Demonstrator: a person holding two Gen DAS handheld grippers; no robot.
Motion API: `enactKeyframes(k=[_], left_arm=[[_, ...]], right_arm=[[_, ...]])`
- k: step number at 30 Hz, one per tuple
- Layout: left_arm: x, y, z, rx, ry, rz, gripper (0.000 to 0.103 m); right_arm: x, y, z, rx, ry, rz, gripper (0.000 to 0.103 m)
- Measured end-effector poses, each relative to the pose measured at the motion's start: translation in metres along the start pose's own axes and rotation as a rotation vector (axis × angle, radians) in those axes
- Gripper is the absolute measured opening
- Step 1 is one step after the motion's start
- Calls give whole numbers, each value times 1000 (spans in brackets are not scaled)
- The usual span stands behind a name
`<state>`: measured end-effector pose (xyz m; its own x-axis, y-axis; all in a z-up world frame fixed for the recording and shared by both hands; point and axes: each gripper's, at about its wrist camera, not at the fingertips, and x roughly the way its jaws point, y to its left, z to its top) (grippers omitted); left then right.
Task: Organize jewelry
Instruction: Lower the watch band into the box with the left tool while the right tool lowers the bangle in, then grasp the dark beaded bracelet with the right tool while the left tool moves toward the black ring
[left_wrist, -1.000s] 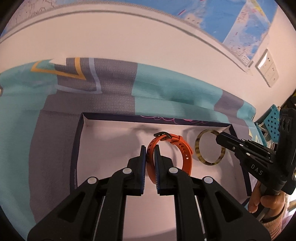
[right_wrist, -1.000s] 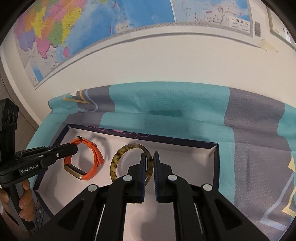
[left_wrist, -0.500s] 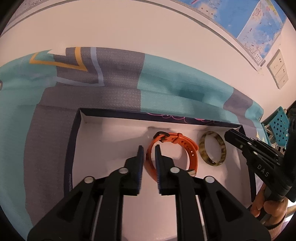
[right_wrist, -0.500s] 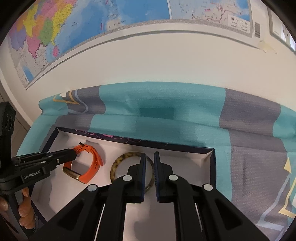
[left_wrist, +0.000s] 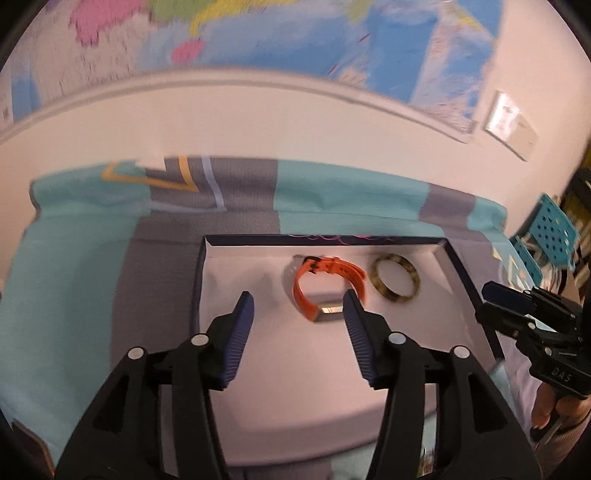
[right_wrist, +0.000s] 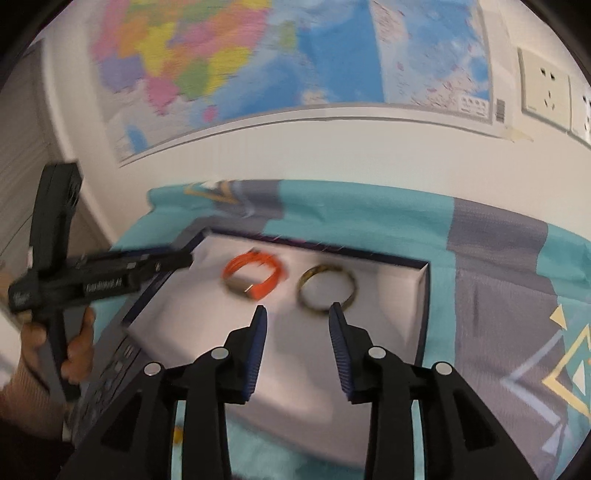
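An orange watch band (left_wrist: 332, 266) (right_wrist: 258, 273) and a tortoiseshell bangle (left_wrist: 391, 298) (right_wrist: 325, 266) lie side by side on the white floor of a dark-rimmed open box (left_wrist: 199, 280) (right_wrist: 424, 306). My left gripper (left_wrist: 296, 295) hovers above the box floor, short of the band. Its jaws are opening and nothing is between them. My right gripper (right_wrist: 297, 308) hangs just short of the bangle, its jaws also opening with nothing between them. Each gripper shows from the side in the other's view: the right gripper (left_wrist: 493, 293) over the box's right edge, the left gripper (right_wrist: 186, 260) over its left corner.
The box rests on a teal and grey patterned cloth (left_wrist: 74, 277) (right_wrist: 498, 258) that runs to a white wall with a map (right_wrist: 221, 55) and sockets (right_wrist: 546, 92). A teal perforated basket (left_wrist: 554, 229) stands off the right edge. A person's hand (right_wrist: 77, 350) holds the left gripper's handle.
Both grippers let go, the left of the orange band and the right of the bangle. They opened and drew back and upward. Both pieces now lie free in the box.
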<state>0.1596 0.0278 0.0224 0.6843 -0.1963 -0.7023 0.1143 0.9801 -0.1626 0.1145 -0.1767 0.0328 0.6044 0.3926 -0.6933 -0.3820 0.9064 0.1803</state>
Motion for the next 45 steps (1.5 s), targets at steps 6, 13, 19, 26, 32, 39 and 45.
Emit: enactKeyframes(k=[6,13,19,26,32,39,45], left_arm=[[-37,-9,-32,89,-41,-21,58],[-54,-14,-74,139,-28,-36,60],[-64,-12,-98,157,-22,-41,65],[-68,-12,-115,172,-10,-43,69],[-67,-19,-124,197,0,-48,69],[-69,-27,-131,221,-1,-65,71],[-69,-32,-135,240,2,-80,71]], right_arm=[[-20,26,-39,-87,40,24,34],[-23,38,-74,-94,92,29,34],[-21,51,-91,-127,129,31,38],[-10,64,-105,-187,172,6,39],[-12,68,-107,-204,173,-5,39],[-16,69,-108,-205,167,-15,39],[-6,80,-109,-247,185,-32,45]])
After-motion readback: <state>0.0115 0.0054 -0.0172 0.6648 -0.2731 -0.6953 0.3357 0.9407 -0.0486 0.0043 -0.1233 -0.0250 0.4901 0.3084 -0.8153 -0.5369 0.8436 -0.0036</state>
